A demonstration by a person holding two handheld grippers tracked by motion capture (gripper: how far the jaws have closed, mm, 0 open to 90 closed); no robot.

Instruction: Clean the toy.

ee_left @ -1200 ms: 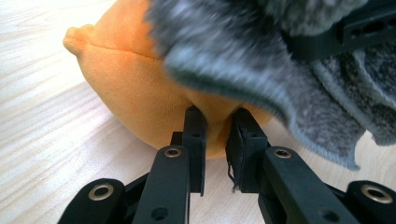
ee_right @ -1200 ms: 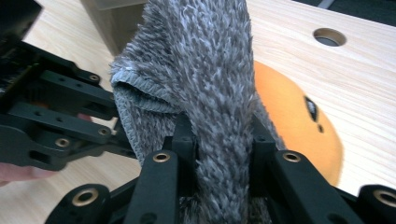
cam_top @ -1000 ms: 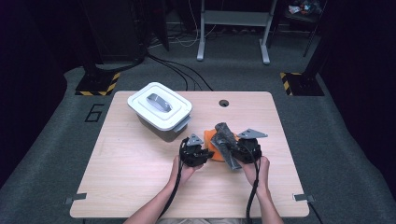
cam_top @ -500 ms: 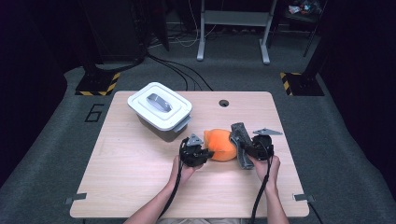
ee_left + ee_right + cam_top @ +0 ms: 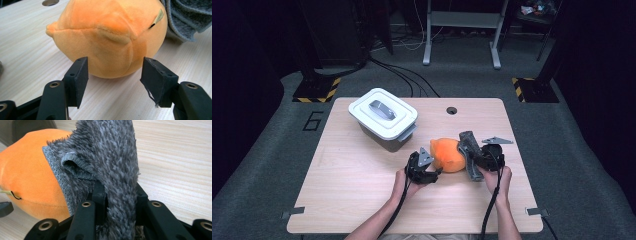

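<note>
Grey carpet floor [image 5: 272, 165], dark surroundings, metal frame [image 5: 462, 30] behind.

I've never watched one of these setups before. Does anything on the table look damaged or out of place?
One small thing: the pad on a finger of the left gripper looks frayed, with a torn edge hanging at its lower corner. The orange plush toy and grey cloth look intact.

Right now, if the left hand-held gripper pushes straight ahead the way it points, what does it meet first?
The orange plush toy. The left hand-held gripper has just been opening, and its jaws stand apart right at the toy's near side, not pressing it. The grey fuzzy cloth lies farther off, to one side.
</note>
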